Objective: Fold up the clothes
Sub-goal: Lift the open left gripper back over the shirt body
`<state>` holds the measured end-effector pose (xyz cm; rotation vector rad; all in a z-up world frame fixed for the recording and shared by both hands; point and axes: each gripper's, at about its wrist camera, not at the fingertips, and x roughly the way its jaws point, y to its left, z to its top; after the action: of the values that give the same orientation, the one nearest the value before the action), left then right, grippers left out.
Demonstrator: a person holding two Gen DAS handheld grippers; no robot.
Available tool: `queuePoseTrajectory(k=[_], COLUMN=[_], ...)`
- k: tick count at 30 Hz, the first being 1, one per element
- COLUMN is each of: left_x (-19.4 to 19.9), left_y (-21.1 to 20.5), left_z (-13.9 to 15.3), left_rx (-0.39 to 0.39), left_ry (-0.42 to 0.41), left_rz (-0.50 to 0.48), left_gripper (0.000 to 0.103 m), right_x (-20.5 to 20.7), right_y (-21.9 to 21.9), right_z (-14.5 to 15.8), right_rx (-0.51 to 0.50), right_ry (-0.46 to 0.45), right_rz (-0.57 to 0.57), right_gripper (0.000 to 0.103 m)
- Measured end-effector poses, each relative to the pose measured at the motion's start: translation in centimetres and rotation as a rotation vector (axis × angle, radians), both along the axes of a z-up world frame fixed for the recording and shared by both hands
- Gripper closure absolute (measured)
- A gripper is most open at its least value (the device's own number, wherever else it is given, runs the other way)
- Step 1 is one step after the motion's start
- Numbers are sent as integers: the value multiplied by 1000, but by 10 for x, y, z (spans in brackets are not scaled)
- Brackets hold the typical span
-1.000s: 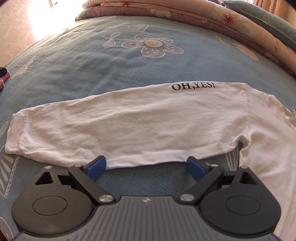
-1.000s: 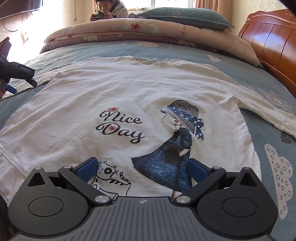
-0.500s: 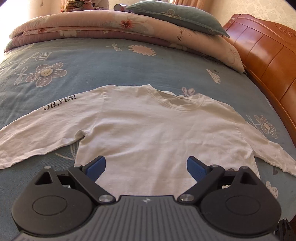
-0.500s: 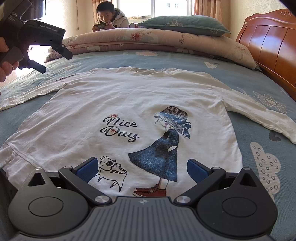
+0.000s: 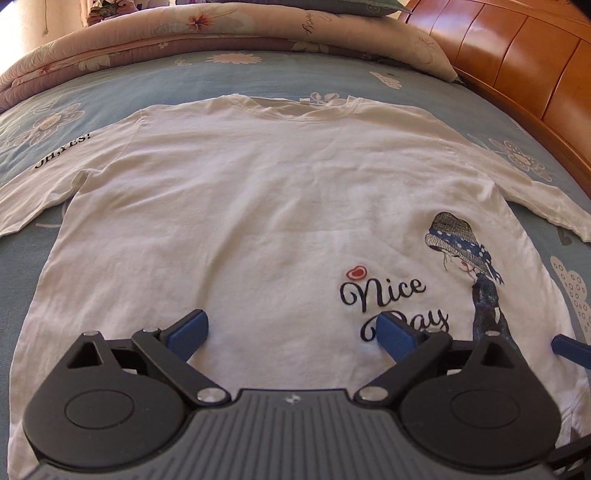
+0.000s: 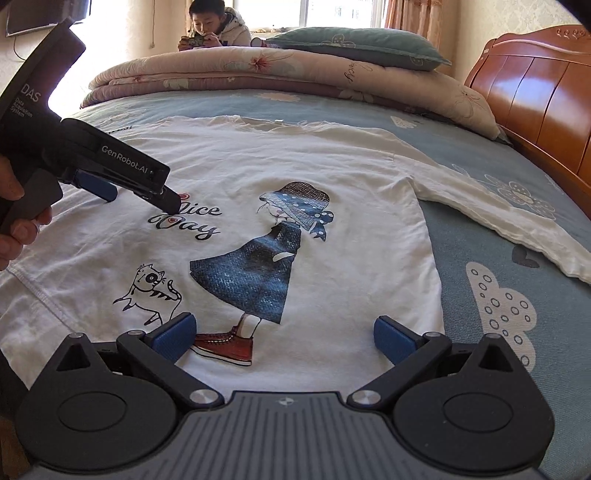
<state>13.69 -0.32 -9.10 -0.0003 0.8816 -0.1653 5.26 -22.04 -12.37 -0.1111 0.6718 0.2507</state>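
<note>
A white long-sleeved shirt (image 5: 258, 206) lies flat, front up, on the blue bed sheet (image 5: 110, 96), both sleeves spread out. It carries a "Nice Day" print (image 6: 184, 218), a girl in a blue dress (image 6: 258, 269) and a small cat. My left gripper (image 5: 291, 332) hovers over the lower left of the shirt's body, beside the lettering. Its jaws are opening and hold nothing; it also shows in the right wrist view as the left gripper (image 6: 136, 195). My right gripper (image 6: 284, 336) stands open above the hem (image 6: 317, 373), near the red shoes, with only flat cloth beneath.
A folded floral quilt (image 6: 258, 70) and a green pillow (image 6: 354, 48) lie across the bed's far end. A wooden headboard (image 6: 535, 92) runs along the right. A person (image 6: 218, 26) sits beyond the quilt. The shirt's right sleeve (image 6: 498, 206) reaches toward the headboard.
The left gripper swept right from the "OH,YES!" sleeve to the shirt's body and now shows over the lettering in the right wrist view. The right gripper drew back toward the hem.
</note>
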Motion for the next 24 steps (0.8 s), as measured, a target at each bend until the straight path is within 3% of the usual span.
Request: queuePoseTrajectory(k=[6, 10, 13, 17, 20, 24], left_x=[-62, -70, -66, -61, -78, -99], left_y=[-8, -11, -15, -24, -32, -25], left_z=[-6, 2, 10, -2, -8, -5], left_rx=[95, 79, 63, 30, 74, 25], left_ry=[-47, -30, -72, -17, -46, -45], left_rz=[-53, -56, -57, -44, -58, -104], left_gripper=[1, 1, 1, 1, 1, 1], right_x=[-10, -13, -14, -16, -17, -18], right_y=[-6, -7, -7, -9, -10, -11], right_z=[-8, -10, -10, -11, -12, -13], right_rx=[32, 38, 41, 43, 40, 41], right_ry=[-88, -117, -126, -130, -132, -136], right_rz=[1, 7, 11, 18, 24, 25], right_gripper=[0, 0, 0, 0, 0, 0])
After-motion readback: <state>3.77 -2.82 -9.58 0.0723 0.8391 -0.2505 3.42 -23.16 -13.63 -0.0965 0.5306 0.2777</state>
